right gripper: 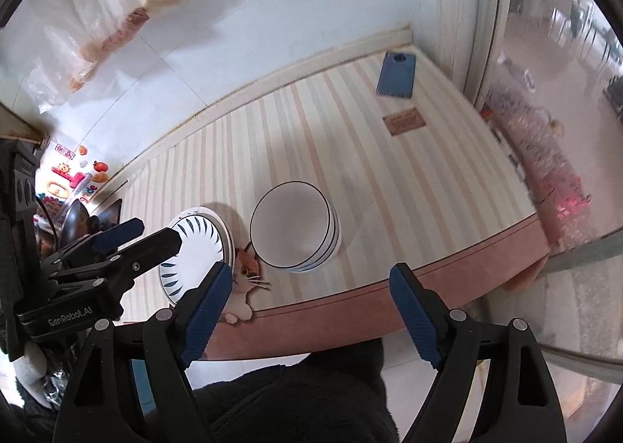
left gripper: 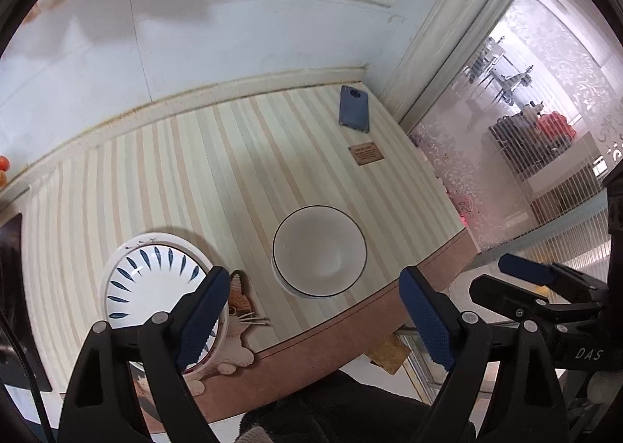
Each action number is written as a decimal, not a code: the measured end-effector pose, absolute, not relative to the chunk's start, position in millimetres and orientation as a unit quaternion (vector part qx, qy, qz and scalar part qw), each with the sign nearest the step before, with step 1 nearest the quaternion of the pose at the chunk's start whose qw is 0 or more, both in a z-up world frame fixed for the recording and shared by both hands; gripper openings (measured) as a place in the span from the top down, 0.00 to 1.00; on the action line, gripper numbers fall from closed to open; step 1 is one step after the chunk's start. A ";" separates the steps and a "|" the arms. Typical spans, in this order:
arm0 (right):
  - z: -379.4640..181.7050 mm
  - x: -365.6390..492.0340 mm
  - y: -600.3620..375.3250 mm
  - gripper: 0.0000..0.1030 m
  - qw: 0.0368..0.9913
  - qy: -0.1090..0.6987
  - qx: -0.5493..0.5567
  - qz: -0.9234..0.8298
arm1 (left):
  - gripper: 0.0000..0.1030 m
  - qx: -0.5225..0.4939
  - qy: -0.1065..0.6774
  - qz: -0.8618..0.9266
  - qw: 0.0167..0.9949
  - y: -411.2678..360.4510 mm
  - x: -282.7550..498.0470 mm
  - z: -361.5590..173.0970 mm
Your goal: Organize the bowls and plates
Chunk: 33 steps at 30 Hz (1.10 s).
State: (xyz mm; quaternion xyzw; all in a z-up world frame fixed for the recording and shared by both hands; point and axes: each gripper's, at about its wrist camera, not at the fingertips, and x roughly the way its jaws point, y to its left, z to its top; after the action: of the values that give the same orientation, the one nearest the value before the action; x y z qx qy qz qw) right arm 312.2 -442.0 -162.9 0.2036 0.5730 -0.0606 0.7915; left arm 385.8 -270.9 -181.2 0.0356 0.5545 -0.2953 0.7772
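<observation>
A striped table (left gripper: 194, 178) with a pinkish-brown front edge fills most of both views and carries everything in play. Near its front edge stands a stack of white bowls (right gripper: 296, 228) with thin dark rims, nested one inside another; the top bowl looks empty. Just to the left of the stack, apart from it, sits a white plate (left gripper: 148, 279) painted with blue leaf strokes, with at least one more plate under it. Between the two piles, partly tucked beneath the plate, lies a cat-shaped mat (right gripper: 245, 279) in orange and white. Farther back toward the wall rests a blue phone (left gripper: 353, 108) lying camera side up, and near it a small brown label (left gripper: 366, 154) lies flat on the table. The left gripper (left gripper: 315, 314) hangs above the table's front edge, its jaws spread wide and holding nothing, one blue pad overlapping the plate in its own view. The right gripper (right gripper: 307, 310) hangs alongside it, jaws likewise spread and empty, with the bowls ahead of the gap between them.
</observation>
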 end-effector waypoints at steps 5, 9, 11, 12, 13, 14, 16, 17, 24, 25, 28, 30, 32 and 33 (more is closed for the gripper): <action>-216.8 335.4 -459.3 0.16 0.754 0.609 0.242 -0.049 | 0.14 0.014 0.589 -0.298 0.751 -281.2 412.4 -220.0; -268.4 352.1 -471.2 0.16 0.721 0.632 0.283 -0.035 | 0.14 0.005 0.618 -0.297 0.728 -293.2 438.0 -257.7; -296.5 361.7 -475.7 0.16 0.701 0.644 0.306 -0.022 | 0.14 0.006 0.632 -0.298 0.716 -300.5 448.2 -276.2; -307.6 364.3 -476.8 0.16 0.693 0.648 0.316 -0.019 | 0.14 0.009 0.640 -0.294 0.710 -303.4 453.0 -285.8; -322.6 367.9 -478.1 0.16 0.682 0.651 0.333 -0.011 | 0.14 0.008 0.651 -0.294 0.700 -307.1 458.2 -296.9; -332.3 369.9 -478.6 0.16 0.675 0.654 0.343 -0.007 | 0.14 0.004 0.662 -0.294 0.690 -310.3 463.1 -307.7; -353.5 376.9 -479.9 0.16 0.660 0.659 0.362 0.001 | 0.14 0.006 0.678 -0.291 0.675 -315.6 470.9 -327.4; -360.9 380.4 -480.3 0.16 0.654 0.660 0.368 0.006 | 0.14 0.009 0.687 -0.288 0.667 -318.6 474.7 -338.0; -413.9 400.1 -482.8 0.16 0.623 0.670 0.403 0.021 | 0.27 0.005 0.730 -0.283 0.622 -327.6 486.1 -386.2; -416.7 405.1 -484.1 0.16 0.620 0.672 0.406 0.022 | 0.29 0.001 0.737 -0.281 0.615 -327.6 487.5 -391.6; -430.1 410.1 -483.4 0.16 0.609 0.673 0.418 0.029 | 0.28 -0.018 0.751 -0.279 0.599 -324.9 489.6 -403.0; -437.5 411.2 -481.6 0.16 0.603 0.674 0.426 0.032 | 0.28 -0.035 0.757 -0.278 0.591 -321.2 491.2 -405.2; -444.8 412.3 -480.2 0.20 0.596 0.673 0.436 0.036 | 0.28 -0.040 0.758 -0.280 0.587 -321.3 492.7 -405.2; -447.8 412.8 -479.3 0.23 0.593 0.673 0.440 0.037 | 0.29 -0.043 0.757 -0.283 0.587 -320.6 493.3 -405.1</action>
State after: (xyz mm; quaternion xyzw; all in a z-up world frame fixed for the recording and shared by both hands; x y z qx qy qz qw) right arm 412.8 -479.3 -447.8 0.4400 0.6733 0.0369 0.5930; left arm 493.3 -320.6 -405.1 -0.0431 0.7572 -0.2828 0.5873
